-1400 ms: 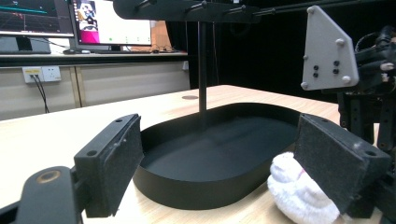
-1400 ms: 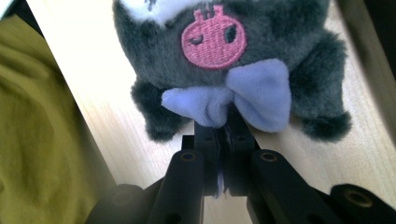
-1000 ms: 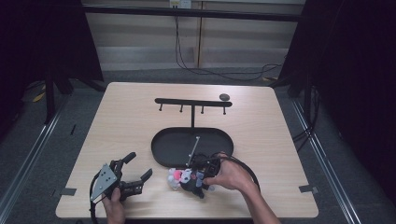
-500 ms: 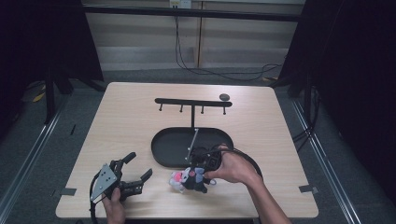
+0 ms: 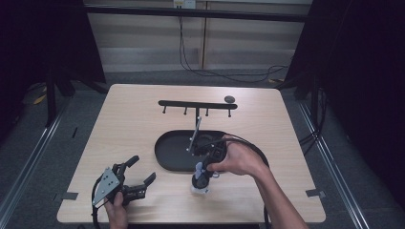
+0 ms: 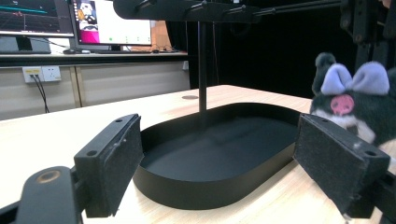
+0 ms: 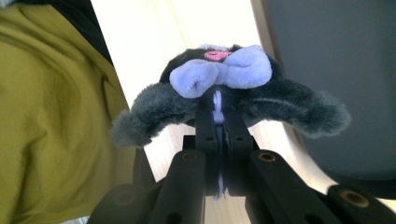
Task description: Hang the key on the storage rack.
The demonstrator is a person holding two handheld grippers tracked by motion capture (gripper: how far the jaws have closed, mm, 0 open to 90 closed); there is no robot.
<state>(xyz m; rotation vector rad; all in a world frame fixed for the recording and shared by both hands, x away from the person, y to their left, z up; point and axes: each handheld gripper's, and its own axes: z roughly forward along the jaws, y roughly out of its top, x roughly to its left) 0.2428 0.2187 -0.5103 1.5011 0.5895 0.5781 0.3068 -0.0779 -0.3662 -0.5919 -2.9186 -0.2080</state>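
High view: the right tongs (image 5: pixel 200 182) point down at the bench's (image 5: pixel 129 119) near edge, just in front of the black tray (image 5: pixel 174 152), carrying the plush toy (image 5: pixel 199 183); the left tongs (image 5: pixel 138 176) rest near the left corner, jaws wide. Left gripper view: left tongs (image 6: pixel 233 154) gape, nothing between, tray (image 6: pixel 210 154) ahead, toy (image 6: pixel 350 100) at right. Right gripper view: right tongs (image 7: pixel 219 126) are clamped narrow on the toy's (image 7: pixel 224 79) loop.

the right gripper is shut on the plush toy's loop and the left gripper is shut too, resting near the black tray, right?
Not quite: the left gripper is open. The left gripper view shows its jaws standing wide apart with nothing between them, near the black tray. The rest holds: the right gripper is shut on the plush toy's loop.
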